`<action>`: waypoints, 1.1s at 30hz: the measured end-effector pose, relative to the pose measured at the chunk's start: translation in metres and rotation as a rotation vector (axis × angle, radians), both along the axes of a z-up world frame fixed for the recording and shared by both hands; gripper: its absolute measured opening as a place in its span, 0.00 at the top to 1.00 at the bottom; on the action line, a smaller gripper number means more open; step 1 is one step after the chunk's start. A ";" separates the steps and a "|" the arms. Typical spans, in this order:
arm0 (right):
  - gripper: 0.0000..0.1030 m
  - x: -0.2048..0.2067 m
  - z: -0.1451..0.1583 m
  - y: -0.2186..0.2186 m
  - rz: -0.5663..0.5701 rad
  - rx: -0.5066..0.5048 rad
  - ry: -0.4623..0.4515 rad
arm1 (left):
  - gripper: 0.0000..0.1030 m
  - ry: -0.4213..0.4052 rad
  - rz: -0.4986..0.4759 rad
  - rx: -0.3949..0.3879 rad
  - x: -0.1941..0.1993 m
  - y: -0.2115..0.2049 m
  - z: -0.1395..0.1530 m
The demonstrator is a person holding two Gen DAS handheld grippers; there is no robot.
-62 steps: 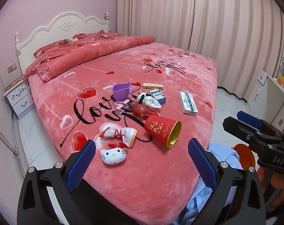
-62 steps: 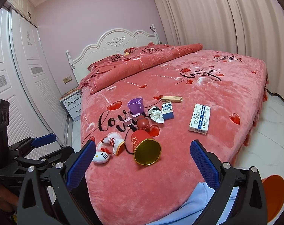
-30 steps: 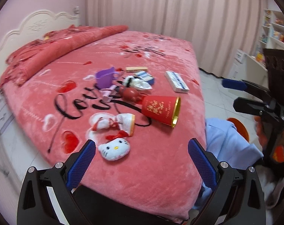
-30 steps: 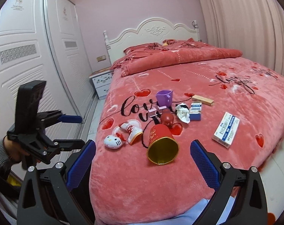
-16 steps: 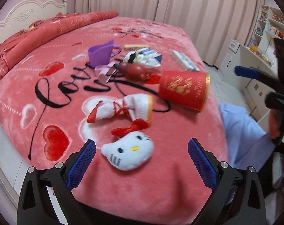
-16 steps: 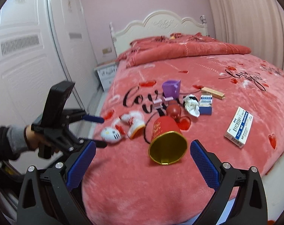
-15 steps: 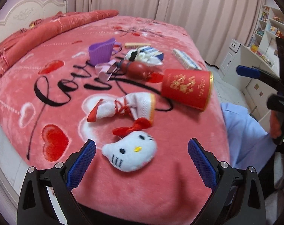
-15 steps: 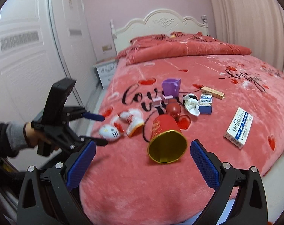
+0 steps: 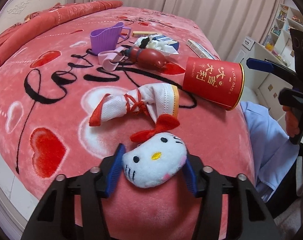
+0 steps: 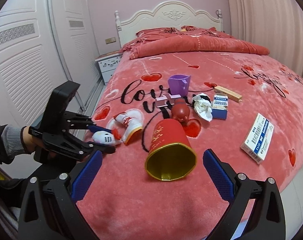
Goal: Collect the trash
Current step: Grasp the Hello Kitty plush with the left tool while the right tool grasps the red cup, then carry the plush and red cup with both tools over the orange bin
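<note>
Left claw [image 9: 153, 167] now closed round cat plush [image 9: 154, 158] | pink bedspread [image 9: 57, 104] | curtains [image 9: 191, 4]

In the left wrist view, the lower sides of the cat-face plush [image 9: 154, 161] sit behind the blue pads [image 9: 114, 171] of the left gripper [image 9: 152, 172], so where they touch it is hidden. At the right of that frame the white flat box [image 9: 199, 49] is mostly concealed behind the red paper can [image 9: 212, 83], and the shelf items at the upper right are too small to identify. In the right wrist view, the print on the small blue box [image 10: 220, 105] is too fine to read.
</note>
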State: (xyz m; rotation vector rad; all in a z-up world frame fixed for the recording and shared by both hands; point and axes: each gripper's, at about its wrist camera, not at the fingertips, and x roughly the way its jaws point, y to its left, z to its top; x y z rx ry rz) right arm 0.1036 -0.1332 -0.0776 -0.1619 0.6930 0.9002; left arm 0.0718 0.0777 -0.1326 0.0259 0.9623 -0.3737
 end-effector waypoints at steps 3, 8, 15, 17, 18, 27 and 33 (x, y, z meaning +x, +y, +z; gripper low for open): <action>0.04 0.006 -0.002 -0.003 -0.013 0.011 0.026 | 0.56 0.009 -0.002 0.001 -0.004 0.002 0.005; 0.04 0.018 -0.013 -0.002 -0.043 -0.012 0.052 | 0.56 0.002 -0.064 -0.009 -0.013 -0.006 0.023; 0.04 0.033 -0.032 0.005 -0.039 -0.028 0.100 | 0.56 -0.010 -0.100 -0.059 -0.006 -0.014 0.033; 0.04 0.037 -0.035 0.007 -0.030 -0.015 0.122 | 0.56 -0.004 -0.115 -0.059 0.000 -0.018 0.031; 0.05 0.039 -0.036 0.008 -0.028 -0.016 0.128 | 0.56 -0.003 -0.119 -0.056 0.001 -0.019 0.030; 0.44 0.056 -0.056 0.014 0.006 -0.032 0.229 | 0.56 0.023 -0.127 -0.077 0.012 -0.019 0.020; 0.66 0.055 -0.052 0.011 0.021 -0.020 0.214 | 0.56 0.029 -0.135 -0.080 0.016 -0.025 0.018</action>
